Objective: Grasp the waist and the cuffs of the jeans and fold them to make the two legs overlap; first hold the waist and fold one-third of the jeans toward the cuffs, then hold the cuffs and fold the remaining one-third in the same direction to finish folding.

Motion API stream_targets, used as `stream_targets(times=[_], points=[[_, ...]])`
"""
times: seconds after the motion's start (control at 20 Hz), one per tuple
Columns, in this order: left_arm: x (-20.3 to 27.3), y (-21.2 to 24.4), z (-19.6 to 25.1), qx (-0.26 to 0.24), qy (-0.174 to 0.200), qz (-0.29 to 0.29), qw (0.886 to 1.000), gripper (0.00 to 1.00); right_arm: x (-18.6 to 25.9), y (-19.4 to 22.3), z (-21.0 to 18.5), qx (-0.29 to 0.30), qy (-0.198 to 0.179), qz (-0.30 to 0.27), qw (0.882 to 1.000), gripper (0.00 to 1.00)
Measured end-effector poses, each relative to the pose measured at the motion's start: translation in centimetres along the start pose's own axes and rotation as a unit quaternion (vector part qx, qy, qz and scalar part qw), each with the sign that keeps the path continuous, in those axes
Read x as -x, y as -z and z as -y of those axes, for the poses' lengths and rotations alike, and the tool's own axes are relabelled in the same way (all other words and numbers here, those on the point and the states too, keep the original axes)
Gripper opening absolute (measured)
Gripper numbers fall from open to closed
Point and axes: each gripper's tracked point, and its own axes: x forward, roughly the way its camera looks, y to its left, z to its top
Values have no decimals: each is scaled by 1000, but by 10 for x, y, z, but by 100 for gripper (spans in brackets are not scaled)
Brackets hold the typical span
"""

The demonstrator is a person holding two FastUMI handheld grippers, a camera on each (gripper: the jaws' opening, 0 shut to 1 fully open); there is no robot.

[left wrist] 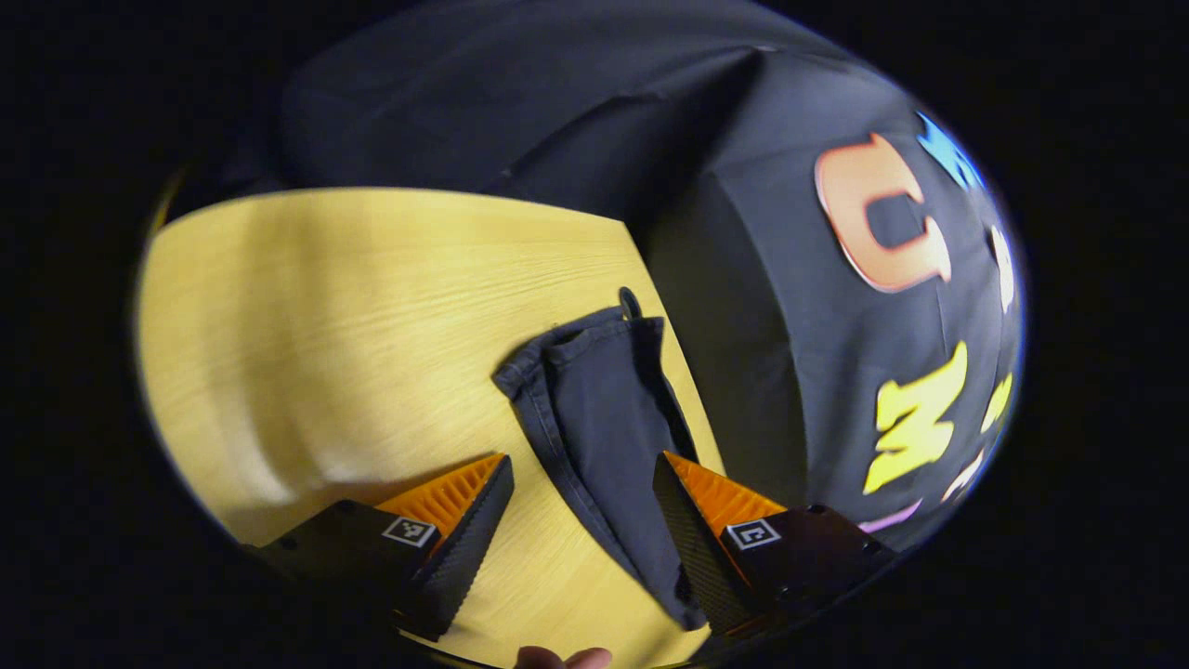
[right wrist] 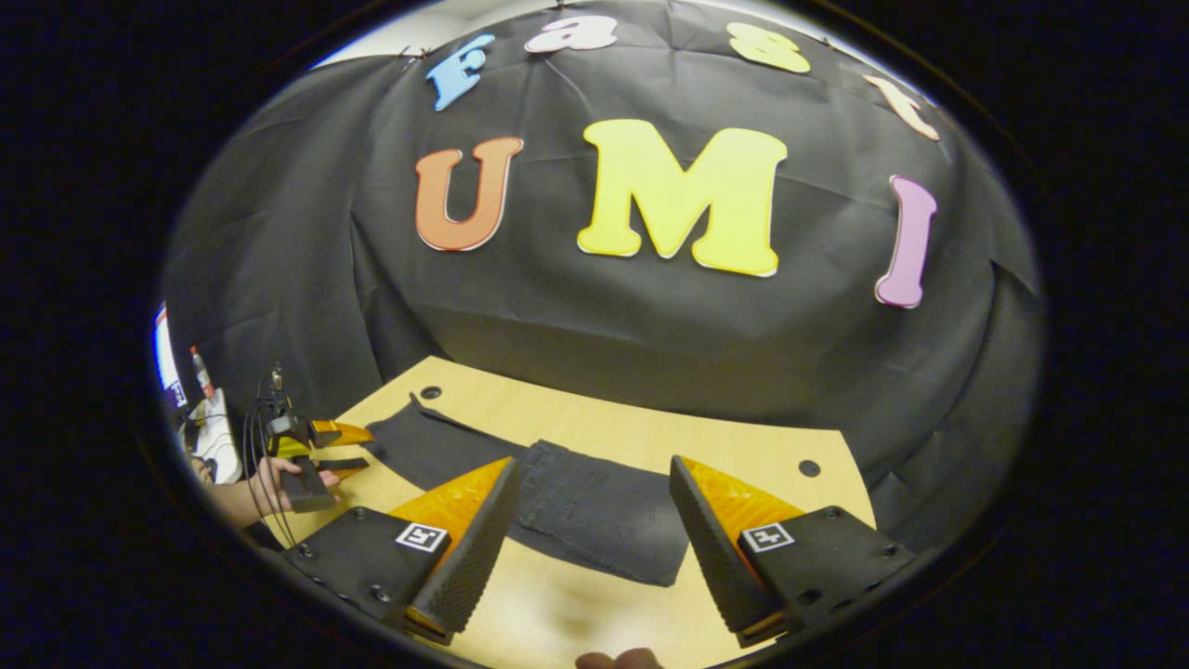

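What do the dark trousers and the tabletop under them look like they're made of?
The jeans look like dark denim: matte, woven cloth with raised stitched seams and a pocket outline, lying flat and limp. The table looks like light wood or a wood-look laminate: pale yellow with fine parallel grain lines and a smooth, slightly glossy face. Which of the two cannot be told from here.

A light wooden desk stands against the black cloth wall. Two small round holes sit near its far edge, one at the far left corner, the other toward the far right corner. The grain runs across its top.
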Motion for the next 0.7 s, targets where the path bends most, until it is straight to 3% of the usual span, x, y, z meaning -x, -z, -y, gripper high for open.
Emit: stream_targets(times=[0.1, 0.15, 0.2, 0.25, 0.3, 0.5, 0.6, 0.7], points=[[-13, -13, 1, 84, 2, 12, 996, 94, 2, 2, 4, 5, 0, -5, 1000, 99], [-18, -19, 2, 103, 4, 18, 995, 93, 3, 2, 8, 7, 0, -6, 1000, 99], [-24, -22, 4, 105, 5, 20, 994, 93, 4, 2, 12, 7, 1, -7, 1000, 99], [-26, -23, 6, 96, 3, 19, 995, 84, 5, 1, 14, 6, 1, -7, 1000, 99], [-28, -23, 7, 85, 0, 18, 996, 93, 6, 0, 18, 4, 3, -7, 1000, 98], [-51, -18, 8, 50, -20, 19, 998, 88, 8, 2, 31, 0, 8, -12, 1000, 99], [-60, -17, -5, 53, -45, 23, 997, 60, 12, 6, 35, -6, 11, -16, 1000, 99], [-63, -19, -3, 68, -44, 25, 996, 31, 19, 9, 42, -8, 16, -15, 1000, 99]])
